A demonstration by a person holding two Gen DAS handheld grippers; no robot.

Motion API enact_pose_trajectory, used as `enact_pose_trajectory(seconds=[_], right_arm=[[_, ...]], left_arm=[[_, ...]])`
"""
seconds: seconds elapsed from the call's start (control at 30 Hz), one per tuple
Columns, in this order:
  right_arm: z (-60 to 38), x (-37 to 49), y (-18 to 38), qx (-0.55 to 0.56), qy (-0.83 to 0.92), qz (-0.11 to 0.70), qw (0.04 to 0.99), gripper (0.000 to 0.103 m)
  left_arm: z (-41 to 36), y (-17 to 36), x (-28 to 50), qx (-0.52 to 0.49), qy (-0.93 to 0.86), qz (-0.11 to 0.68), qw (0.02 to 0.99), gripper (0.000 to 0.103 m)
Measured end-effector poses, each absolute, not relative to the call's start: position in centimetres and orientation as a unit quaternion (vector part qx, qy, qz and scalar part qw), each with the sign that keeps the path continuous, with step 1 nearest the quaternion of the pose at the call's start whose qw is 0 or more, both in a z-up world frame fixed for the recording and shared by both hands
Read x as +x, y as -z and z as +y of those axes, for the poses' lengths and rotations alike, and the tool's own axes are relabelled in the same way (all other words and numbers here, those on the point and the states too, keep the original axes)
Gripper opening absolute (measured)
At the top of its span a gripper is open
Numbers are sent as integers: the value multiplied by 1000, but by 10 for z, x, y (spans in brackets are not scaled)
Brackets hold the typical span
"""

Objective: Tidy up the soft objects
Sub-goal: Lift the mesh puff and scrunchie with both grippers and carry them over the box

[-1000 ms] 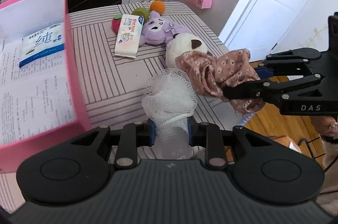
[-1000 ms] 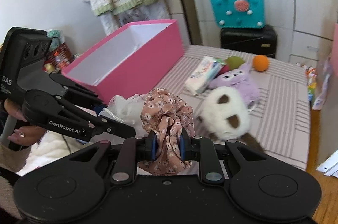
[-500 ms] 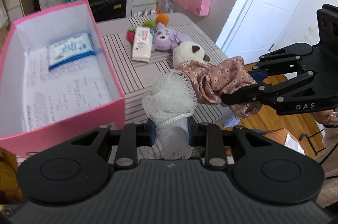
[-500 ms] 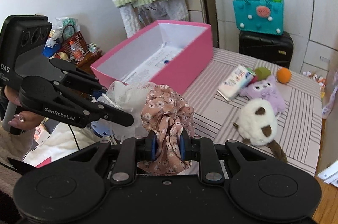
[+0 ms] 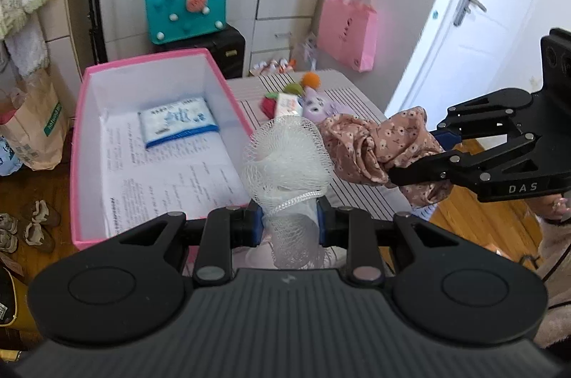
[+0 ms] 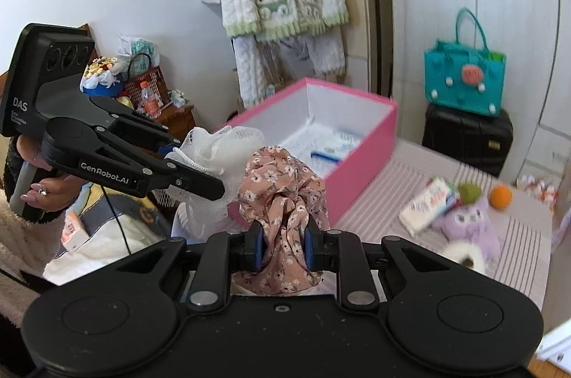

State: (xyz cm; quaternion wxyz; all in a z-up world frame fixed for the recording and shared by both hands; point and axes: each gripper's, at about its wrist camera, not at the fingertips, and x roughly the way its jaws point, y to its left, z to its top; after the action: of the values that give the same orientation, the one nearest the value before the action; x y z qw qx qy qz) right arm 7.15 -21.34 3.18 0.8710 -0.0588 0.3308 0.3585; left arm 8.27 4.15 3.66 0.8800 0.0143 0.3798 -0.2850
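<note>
In the pink box (image 5: 228, 92): only a tissue pack (image 5: 176, 121). Left gripper (image 5: 289, 223) fingers pinching a white mesh pouf (image 5: 285, 157), right gripper (image 6: 283, 244) fingers pinching a floral scrunchie (image 6: 282, 185), both aloft near the box. Left on the striped worktop (image 6: 374, 203): purple plush (image 6: 467, 228), white plush (image 6: 464, 255), another tissue pack (image 6: 428, 203).

From my left camera I see the box (image 5: 157, 142) on the left part of the desk (image 5: 357, 196), and a packet (image 5: 176, 121) lies inside it. Behind the box, a bag (image 5: 185, 10) stands on a suitcase (image 5: 221, 50). To the right of the box, far on the desk, the plush toy (image 5: 321, 105) lies beside a ball (image 5: 309, 79).
</note>
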Motion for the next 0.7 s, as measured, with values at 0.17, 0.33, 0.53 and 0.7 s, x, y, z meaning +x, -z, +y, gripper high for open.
enact_pose_trajectory(seconds=[0.17, 0.33, 0.53, 0.7], right_arm=[[-191, 86, -33, -86, -361, 290, 882, 25], [-174, 106, -30, -106, -361, 284, 882, 25], [-152, 131, -25, -143, -355, 268, 884, 25], [-130, 169, -22, -178, -344, 255, 886, 25]], left_arm=[[63, -34, 102, -10, 265, 377, 888, 26], [75, -14, 128, 5, 229, 408, 884, 26], [86, -10, 157, -1, 221, 398, 890, 26], [84, -8, 195, 7, 203, 386, 900, 26]])
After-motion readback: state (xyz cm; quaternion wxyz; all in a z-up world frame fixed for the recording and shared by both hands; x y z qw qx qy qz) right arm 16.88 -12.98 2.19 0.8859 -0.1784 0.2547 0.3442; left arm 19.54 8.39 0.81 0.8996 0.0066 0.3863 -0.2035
